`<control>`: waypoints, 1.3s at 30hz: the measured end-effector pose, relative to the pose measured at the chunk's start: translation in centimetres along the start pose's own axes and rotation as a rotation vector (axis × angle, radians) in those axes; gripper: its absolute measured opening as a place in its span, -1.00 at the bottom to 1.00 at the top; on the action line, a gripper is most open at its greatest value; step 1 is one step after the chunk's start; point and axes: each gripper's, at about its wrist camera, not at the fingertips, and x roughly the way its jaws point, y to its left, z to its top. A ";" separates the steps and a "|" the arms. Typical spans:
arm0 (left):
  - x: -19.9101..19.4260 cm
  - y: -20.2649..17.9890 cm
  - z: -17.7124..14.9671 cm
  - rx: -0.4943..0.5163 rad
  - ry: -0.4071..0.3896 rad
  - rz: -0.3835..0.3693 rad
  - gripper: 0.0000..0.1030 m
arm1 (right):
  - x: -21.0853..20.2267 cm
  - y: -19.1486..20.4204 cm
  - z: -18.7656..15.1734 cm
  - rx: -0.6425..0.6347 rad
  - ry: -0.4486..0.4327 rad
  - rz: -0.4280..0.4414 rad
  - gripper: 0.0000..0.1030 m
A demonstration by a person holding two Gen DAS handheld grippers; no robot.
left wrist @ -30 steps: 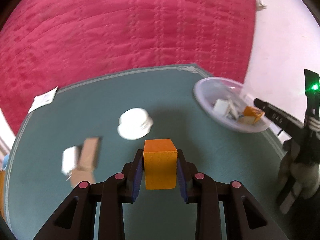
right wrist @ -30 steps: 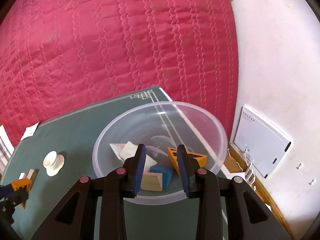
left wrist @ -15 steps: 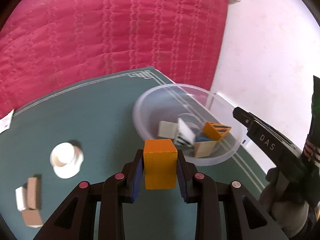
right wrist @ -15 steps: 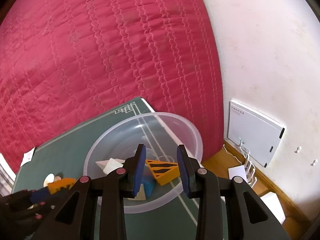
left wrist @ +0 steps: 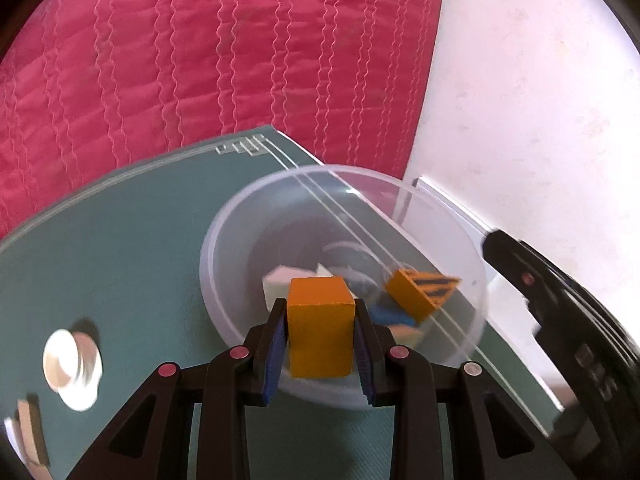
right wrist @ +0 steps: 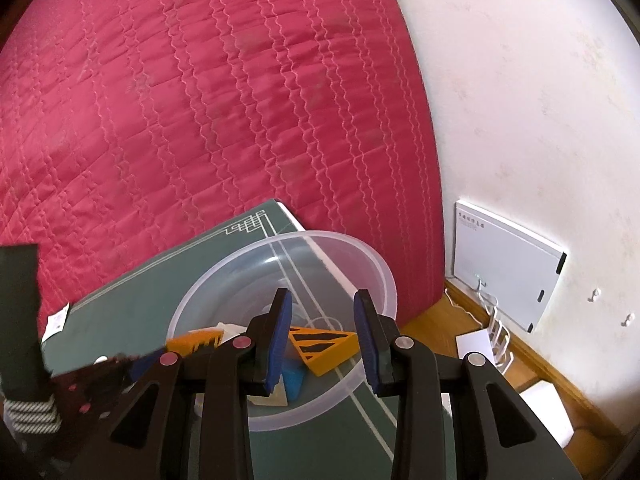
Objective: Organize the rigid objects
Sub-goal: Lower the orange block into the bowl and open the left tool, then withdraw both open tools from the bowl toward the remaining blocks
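And here's the left hand-held gripper (left wrist: 320, 340), its blue ribbed pads pressed flat against 2 opposite faces of the orange block (left wrist: 321, 334), a firm squeeze on a matte, square-edged painted piece that looks like wood. It hangs right over the near rim of the clear plastic bowl (left wrist: 224, 312), so my read is a drop-in is coming: the block is poised over the pile, not yet inside.

Down in the bowl: an orange wedge with black stripes (left wrist: 424, 294), a blue piece (left wrist: 390, 314) and pale cream shapes, all hard and faceted, lying jumbled. The thin, glossy wall shows the teal surface (left wrist: 120, 264) and its white border lines straight through.

The right hand-held gripper (right wrist: 323, 340) hovers above the same bowl with nothing between its pads, at about its narrowest, apparently just waiting its turn.

Off to the left, a round white knob-like piece (left wrist: 72, 368) and some tan blocks (left wrist: 32, 428) sit loose on the surface, likely next.
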 end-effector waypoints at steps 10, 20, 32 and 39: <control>1.5 1.3 0.7 -0.016 -0.003 0.011 -0.27 | -0.2 0.4 -0.1 -0.009 -0.008 0.003 -0.35; 0.6 1.7 0.7 0.060 -0.095 0.206 0.40 | -0.4 0.5 -0.1 -0.015 -0.019 0.003 -0.35; -0.5 3.2 0.4 0.033 -0.109 0.225 0.76 | -0.7 0.5 -0.2 -0.020 -0.030 0.005 -0.35; -2.2 4.1 0.0 -0.001 -0.135 0.243 0.83 | -0.9 0.9 -0.3 -0.039 -0.032 0.012 -0.34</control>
